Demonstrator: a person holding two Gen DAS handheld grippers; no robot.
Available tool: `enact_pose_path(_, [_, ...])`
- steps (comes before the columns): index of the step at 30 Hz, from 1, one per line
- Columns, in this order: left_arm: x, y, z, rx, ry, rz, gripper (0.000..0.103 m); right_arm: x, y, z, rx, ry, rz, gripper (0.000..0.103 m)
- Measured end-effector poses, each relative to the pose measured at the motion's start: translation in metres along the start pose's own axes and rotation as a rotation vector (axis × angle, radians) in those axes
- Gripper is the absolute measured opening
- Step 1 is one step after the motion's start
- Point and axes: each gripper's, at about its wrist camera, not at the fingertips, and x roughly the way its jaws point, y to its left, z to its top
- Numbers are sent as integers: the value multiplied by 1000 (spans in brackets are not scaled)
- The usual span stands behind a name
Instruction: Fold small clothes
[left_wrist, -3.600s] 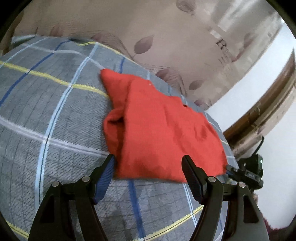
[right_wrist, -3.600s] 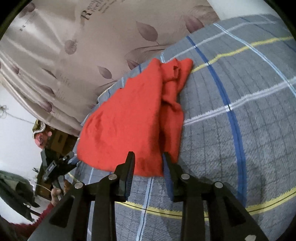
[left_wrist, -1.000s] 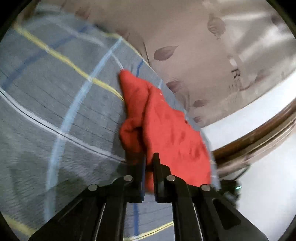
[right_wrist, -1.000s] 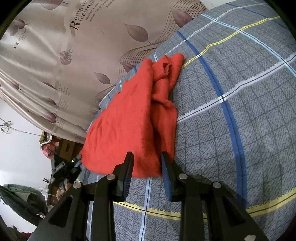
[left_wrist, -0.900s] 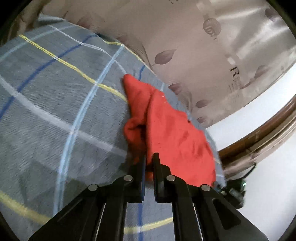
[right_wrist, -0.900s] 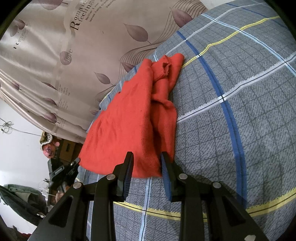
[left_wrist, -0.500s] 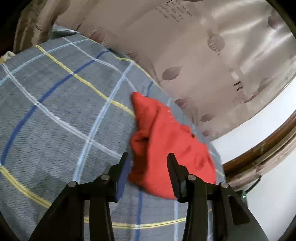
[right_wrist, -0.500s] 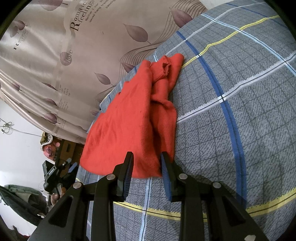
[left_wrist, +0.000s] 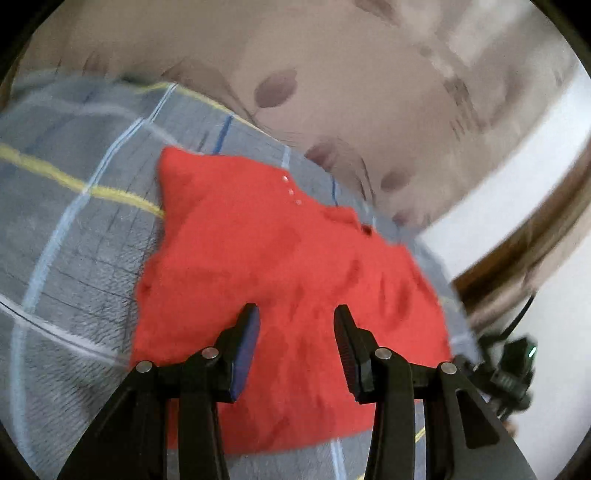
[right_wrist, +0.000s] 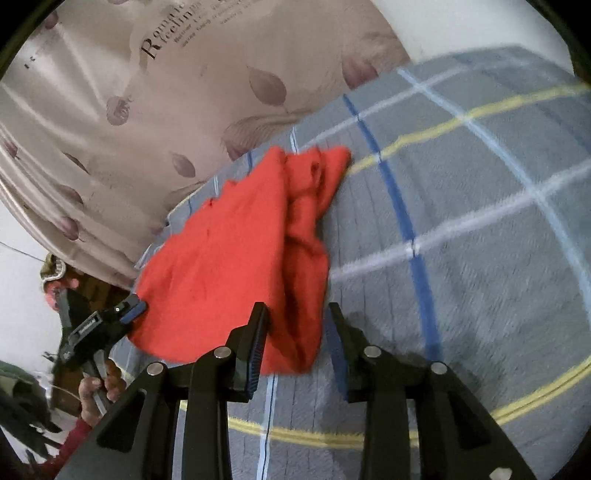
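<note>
Judging by how the red garment (left_wrist: 280, 280) lay, we had the folding partly done and not finished. It rested on the grey plaid bedspread (right_wrist: 461, 258), near the bed's edge by the leaf-printed curtain (right_wrist: 147, 110). In the right wrist view a broad flat panel covered most of it, while a rumpled, bunched strip ran along its right side, so we read at least one fold as already made and that side as unsettled. In the left wrist view the cloth looked like a rough, creased rectangle with uneven corners.

Our left gripper (left_wrist: 295, 332) had its jaws spread apart with nothing between them, poised over the near part of the garment; whether the tips touched the cloth we could not tell, since the picture was blurred. Our right gripper (right_wrist: 293, 339) was likewise released, its fingers standing to either side of the garment's near right corner without pinching it.

What remained, in our judgement, was to tidy the bunched strip, bring the cloth over once more into a smaller, squarer packet, and press it flat. Neither gripper had a hold, so the next fold had not yet begun.
</note>
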Motion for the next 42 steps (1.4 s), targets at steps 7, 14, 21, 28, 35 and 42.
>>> enact_pose_path(7, [-2, 10, -10, -7, -78, -41, 51, 30, 32, 76, -86, -29, 37, 59])
enact_pose_path(14, [2, 14, -9, -20, -67, -37, 60, 115, 20, 115, -75, 118, -48, 18])
enact_pose_path(21, [3, 13, -10, -19, -73, -26, 66, 71, 34, 112, -173, -87, -81, 3])
enact_pose_path(28, [2, 13, -10, -28, -77, -19, 69, 99, 5, 103, -107, 15, -111, 7])
enact_pose_path(35, [2, 14, -10, -29, -77, -18, 72, 86, 15, 121, -65, -8, 28, 19])
enact_pose_path(42, [2, 14, -11, -30, -79, -17, 73, 120, 44, 113, -204, 80, -43, 6])
